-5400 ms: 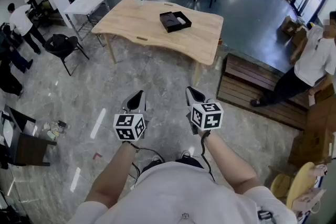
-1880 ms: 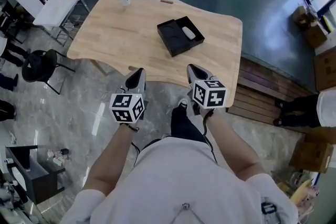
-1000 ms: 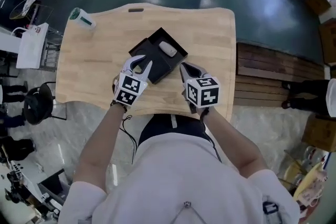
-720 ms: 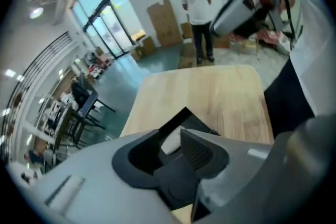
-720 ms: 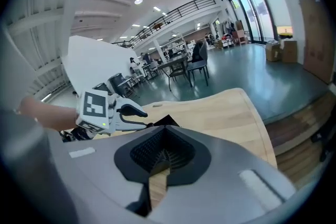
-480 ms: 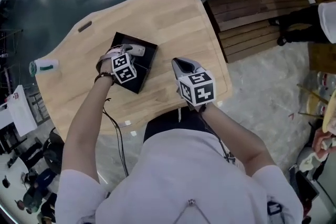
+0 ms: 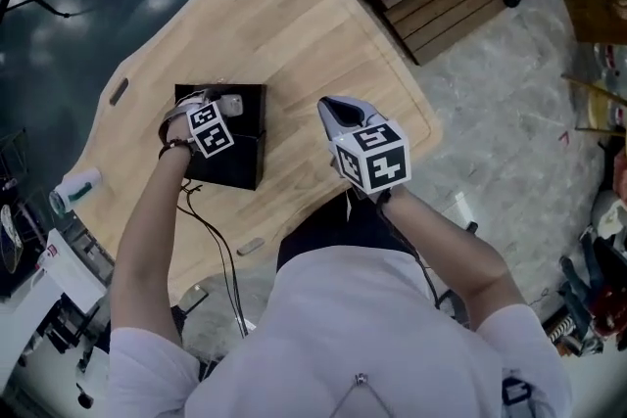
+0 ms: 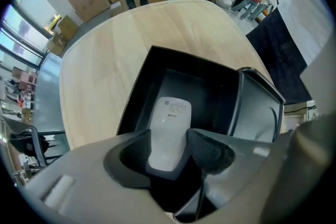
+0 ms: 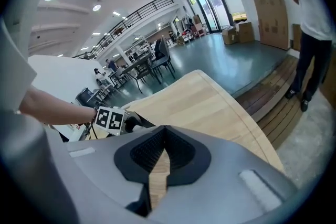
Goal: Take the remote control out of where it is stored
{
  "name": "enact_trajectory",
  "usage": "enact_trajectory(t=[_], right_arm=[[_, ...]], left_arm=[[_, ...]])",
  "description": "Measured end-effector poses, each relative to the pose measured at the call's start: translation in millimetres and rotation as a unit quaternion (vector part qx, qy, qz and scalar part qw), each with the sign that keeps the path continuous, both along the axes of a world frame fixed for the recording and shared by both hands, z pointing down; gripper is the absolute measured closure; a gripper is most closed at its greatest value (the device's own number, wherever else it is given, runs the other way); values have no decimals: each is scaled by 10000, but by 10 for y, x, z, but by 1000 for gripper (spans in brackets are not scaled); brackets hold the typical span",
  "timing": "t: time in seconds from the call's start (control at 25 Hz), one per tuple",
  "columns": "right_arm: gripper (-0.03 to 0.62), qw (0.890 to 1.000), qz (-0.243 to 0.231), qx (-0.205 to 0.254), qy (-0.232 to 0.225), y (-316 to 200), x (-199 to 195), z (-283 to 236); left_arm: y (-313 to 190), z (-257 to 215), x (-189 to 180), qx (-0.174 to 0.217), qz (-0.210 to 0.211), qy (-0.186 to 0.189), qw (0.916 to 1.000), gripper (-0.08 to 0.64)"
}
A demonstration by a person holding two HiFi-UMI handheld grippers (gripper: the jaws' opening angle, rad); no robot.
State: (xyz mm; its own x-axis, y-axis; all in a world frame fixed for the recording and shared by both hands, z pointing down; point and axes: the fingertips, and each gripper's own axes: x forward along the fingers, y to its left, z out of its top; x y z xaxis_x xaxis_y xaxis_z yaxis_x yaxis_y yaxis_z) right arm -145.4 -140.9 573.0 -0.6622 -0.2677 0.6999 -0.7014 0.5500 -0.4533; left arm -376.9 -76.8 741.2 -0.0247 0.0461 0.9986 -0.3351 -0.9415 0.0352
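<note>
L gripper (image 7: 220, 105) sits in the black box (image 8: 137, 86), jaws clamped on the remote control (image 8: 169, 128), which lies on the box floor. I judge grasp made, lift pending: needs a straight pull clear of the walls. R gripper (image 7: 333, 111) is pinched closed, empty, over the table (image 7: 294, 24). Only the L gripper view shows pad contact; head view doesn't.

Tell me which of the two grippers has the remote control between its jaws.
The left gripper: its jaws sit against both sides of the white remote control in the black box. The right gripper is shut on nothing, above the table.
</note>
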Motion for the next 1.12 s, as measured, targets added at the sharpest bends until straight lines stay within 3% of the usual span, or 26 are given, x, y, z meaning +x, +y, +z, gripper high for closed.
enact_trajectory(t=[0.12, 0.24, 0.4, 0.88, 1.12], right_arm=[[565, 9999, 55, -56, -98, 37, -62, 42], [565, 9997, 107, -127, -192, 84, -93, 93], [566, 9993, 205, -266, -163, 149, -57, 210], [566, 9989, 286, -338, -161, 174, -8, 270], [565, 9990, 256, -348, -120, 176, 29, 279]], left_arm=[[12, 35, 10, -42, 49, 73, 10000, 288], [6, 61, 15, -25, 171, 146, 9997, 282], [-13, 164, 19, -199, -55, 272, 9994, 244], [-20, 235, 10, -248, -119, 282, 9992, 256], [-37, 110, -11, -221, -540, 535, 9969, 279]])
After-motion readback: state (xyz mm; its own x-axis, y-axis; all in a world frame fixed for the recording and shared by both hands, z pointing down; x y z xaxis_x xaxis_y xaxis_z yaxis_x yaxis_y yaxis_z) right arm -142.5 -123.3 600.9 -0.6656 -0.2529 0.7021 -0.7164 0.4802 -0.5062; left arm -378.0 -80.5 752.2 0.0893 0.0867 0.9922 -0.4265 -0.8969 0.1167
